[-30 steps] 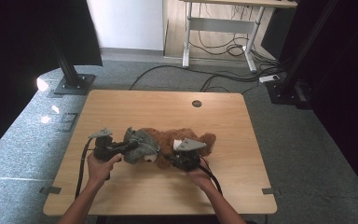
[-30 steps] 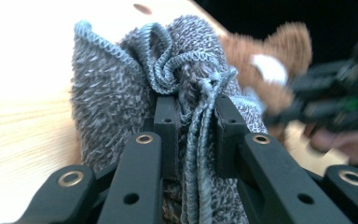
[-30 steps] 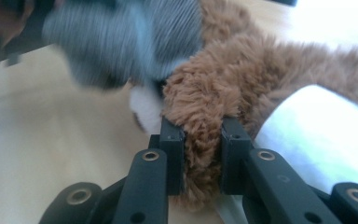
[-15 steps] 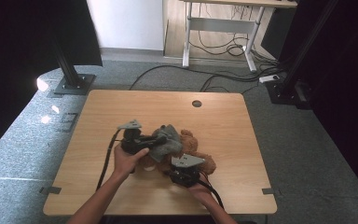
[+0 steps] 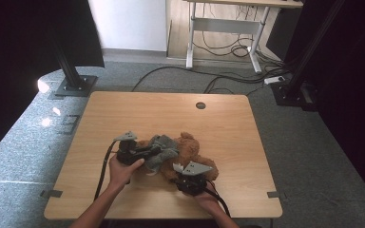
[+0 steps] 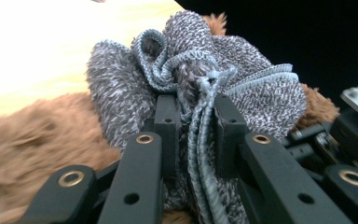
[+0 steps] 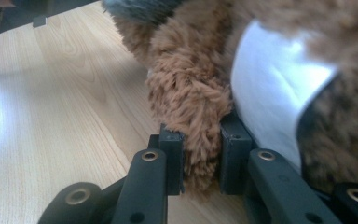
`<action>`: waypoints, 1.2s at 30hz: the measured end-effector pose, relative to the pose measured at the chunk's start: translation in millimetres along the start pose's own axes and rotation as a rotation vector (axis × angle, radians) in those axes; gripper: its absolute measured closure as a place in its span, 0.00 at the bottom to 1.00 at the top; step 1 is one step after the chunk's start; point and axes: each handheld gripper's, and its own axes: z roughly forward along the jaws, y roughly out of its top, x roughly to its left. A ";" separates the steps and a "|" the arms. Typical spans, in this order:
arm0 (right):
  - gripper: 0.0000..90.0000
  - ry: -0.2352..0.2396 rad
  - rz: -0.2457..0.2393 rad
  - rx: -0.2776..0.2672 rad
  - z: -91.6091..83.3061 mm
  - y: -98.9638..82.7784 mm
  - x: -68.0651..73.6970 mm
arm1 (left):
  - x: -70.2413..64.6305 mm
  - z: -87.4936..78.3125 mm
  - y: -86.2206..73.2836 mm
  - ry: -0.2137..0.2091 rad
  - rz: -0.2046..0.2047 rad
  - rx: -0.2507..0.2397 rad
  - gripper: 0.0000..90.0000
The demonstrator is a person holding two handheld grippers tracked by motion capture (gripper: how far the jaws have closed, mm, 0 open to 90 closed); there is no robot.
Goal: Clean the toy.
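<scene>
A fluffy brown teddy bear (image 5: 190,154) lies on the pale wooden table (image 5: 123,109) between the two tools, a grey knitted garment (image 5: 161,151) bunched over its upper body. The left gripper (image 6: 193,116) is clamped on a fold of that knit, and the right gripper (image 7: 200,154) pinches a furry brown limb beside a white fabric patch (image 7: 279,98). Dressing the bear looks only partly done, with the garment crumpled rather than pulled smooth.

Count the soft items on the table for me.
2: a brown plush toy at the table's near middle, and a grey knitted garment bunched against its left side; others may be hidden underneath.
</scene>
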 end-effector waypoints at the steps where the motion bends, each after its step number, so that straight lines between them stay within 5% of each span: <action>1: 0.83 -0.001 0.004 0.004 1.0 -0.4 0.4 | 0.0 -5.0 -2.7 0.001 0.002 -0.006 0.83; 10: 0.84 -0.006 0.023 0.010 2.6 -2.4 -3.0 | -2.0 -24.3 -9.2 0.013 0.032 -0.042 0.83; 21: 0.84 -0.005 0.040 0.021 0.9 -5.2 -6.1 | 4.5 -51.3 -21.8 0.043 0.017 -0.073 0.82; 30: 0.83 -0.003 0.073 0.023 1.9 -6.1 -11.8 | 34.3 -72.2 -41.3 0.091 -0.081 -0.079 0.82; 36: 0.66 0.014 0.073 0.027 -3.2 -2.6 -6.8 | 23.5 -61.8 -40.8 0.109 -0.019 -0.057 0.82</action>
